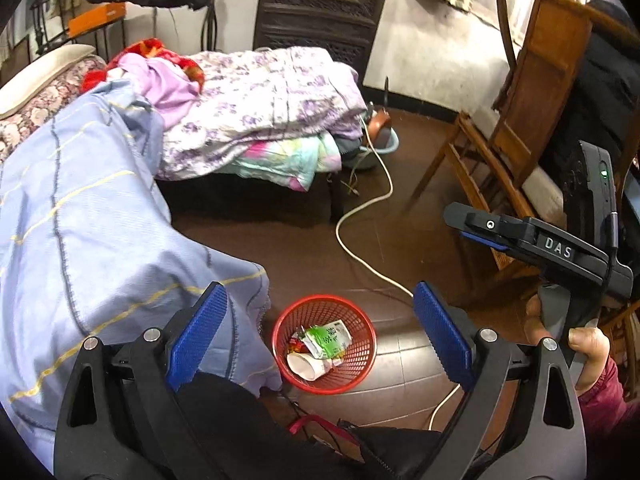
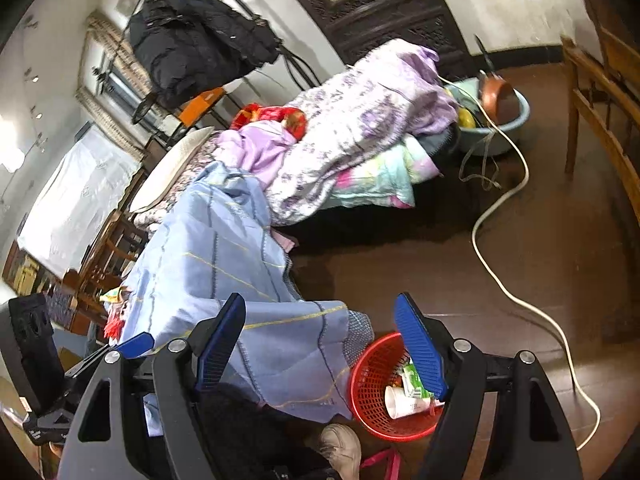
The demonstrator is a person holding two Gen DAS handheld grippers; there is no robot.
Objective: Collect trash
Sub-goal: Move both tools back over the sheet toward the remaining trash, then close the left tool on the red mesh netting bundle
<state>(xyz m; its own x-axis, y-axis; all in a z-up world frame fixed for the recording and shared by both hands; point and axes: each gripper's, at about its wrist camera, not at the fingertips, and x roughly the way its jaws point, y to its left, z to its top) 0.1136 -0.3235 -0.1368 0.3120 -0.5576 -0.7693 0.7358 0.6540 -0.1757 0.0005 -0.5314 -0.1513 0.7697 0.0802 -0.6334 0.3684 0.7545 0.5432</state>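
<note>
A red mesh basket (image 1: 362,372) stands on the dark floor by the bed's corner. It holds a green packet (image 1: 326,338), a white paper cup (image 1: 306,364) and small wrappers. My left gripper (image 1: 320,292) hangs above it, open wide, with nothing between its blue pads (image 1: 198,336). To the right, a hand (image 1: 588,352) holds my right gripper (image 1: 480,236), seen side on. In the right wrist view my right gripper (image 2: 320,300) is open and empty. The basket (image 2: 368,392) sits under its right finger, with the cup (image 2: 400,400) and packet (image 2: 414,384) inside. The left gripper (image 2: 132,344) shows at the left edge.
A bed with a blue checked sheet (image 1: 100,220) and a purple floral quilt (image 1: 260,108) fills the left. A white cable (image 1: 360,248) snakes across the floor. A wooden chair (image 1: 520,140) stands at the right and a blue basin (image 2: 496,120) behind. A shoe (image 2: 340,452) is beside the basket.
</note>
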